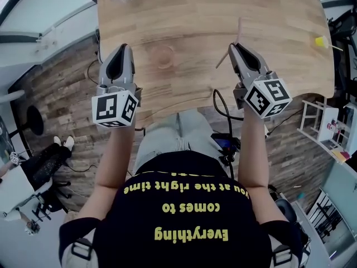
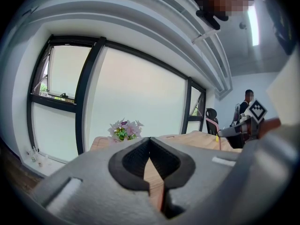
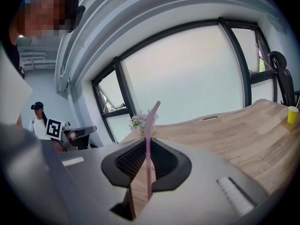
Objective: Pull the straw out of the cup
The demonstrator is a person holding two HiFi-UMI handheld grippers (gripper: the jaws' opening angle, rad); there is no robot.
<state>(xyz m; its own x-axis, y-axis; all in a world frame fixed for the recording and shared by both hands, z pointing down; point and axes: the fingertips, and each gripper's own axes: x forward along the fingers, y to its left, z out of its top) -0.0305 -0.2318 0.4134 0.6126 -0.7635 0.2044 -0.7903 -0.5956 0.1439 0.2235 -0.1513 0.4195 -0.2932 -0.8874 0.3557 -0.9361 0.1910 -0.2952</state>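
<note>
Pink straw [image 3: 149, 146], pale wood-grained table [image 1: 251, 7], pink-white flowers [image 3: 139, 121].

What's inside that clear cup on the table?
Nothing shows inside the cup; the wood shows through it. The pink straw is out, pinched by the right gripper. Any liquid is too faint to tell.

Soft daylight pours through the big windows [image 3: 187, 74], blown out to white. The wooden table [image 1: 223, 15] is evenly lit, shadows faint. Both gripper views bulge fisheye-style with black corners; the right gripper [image 3: 148, 146] looms soft, its pink straw [image 3: 150, 125] crisper.
</note>
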